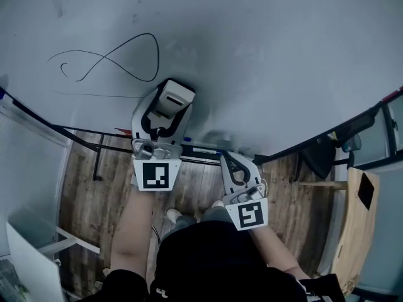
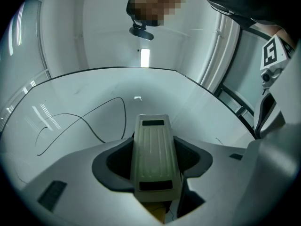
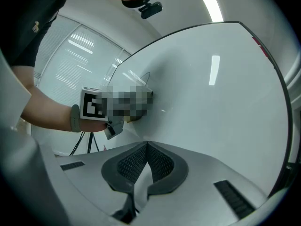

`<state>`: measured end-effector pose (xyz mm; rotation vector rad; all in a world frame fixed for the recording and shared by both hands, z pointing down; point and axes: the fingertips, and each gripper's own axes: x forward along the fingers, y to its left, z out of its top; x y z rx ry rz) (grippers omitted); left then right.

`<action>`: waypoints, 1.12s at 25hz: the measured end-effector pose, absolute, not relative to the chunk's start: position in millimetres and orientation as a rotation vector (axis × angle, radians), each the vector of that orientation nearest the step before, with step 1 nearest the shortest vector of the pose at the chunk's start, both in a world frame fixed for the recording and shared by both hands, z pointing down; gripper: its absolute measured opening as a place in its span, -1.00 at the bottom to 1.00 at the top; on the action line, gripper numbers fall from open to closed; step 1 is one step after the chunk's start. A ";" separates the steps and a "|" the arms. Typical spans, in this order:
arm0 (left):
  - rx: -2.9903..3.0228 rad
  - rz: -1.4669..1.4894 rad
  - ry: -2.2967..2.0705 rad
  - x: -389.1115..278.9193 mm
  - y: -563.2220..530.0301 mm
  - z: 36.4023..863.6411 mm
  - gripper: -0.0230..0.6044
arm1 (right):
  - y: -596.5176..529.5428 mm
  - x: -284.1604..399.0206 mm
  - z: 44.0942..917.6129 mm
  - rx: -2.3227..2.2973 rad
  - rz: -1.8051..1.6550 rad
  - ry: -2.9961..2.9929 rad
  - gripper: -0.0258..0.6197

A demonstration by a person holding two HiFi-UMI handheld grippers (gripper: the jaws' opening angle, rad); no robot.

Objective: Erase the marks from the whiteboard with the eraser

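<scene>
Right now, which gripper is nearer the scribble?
Left. The left gripper, holding the eraser, sits just below-right of the scribble on the whiteboard; the right gripper, shut and empty, is farther right, by its bottom edge.

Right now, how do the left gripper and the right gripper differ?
The left gripper is clamped on the eraser; the right gripper has its jaws together on nothing. The left gripper reaches up onto the whiteboard beside the looped mark; the right gripper sits lower, near the board's bottom edge. Both point toward the whiteboard.
</scene>
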<state>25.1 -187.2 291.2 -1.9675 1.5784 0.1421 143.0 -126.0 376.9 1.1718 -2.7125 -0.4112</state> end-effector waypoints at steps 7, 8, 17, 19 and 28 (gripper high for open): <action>-1.930 0.053 1.620 -8.9 -189.2 306.5 -0.09 | -146.9 110.4 369.0 1.083 -0.448 -2.778 -0.83; -1.923 0.049 1.625 -12.8 -190.1 308.2 -0.09 | -150.2 103.4 368.3 1.058 -0.445 -2.799 -0.83; -1.894 0.105 1.610 -28.8 -191.4 315.1 -0.09 | -161.4 49.6 362.9 0.891 -0.440 -2.893 -0.83; -1.902 0.116 1.576 -31.6 -189.8 316.8 -0.09 | -160.8 40.7 364.0 0.908 -0.447 -2.887 -0.83; -1.957 0.079 1.388 -63.1 -179.7 331.9 -0.09 | -158.3 4.1 372.4 1.164 -0.437 -2.776 -0.83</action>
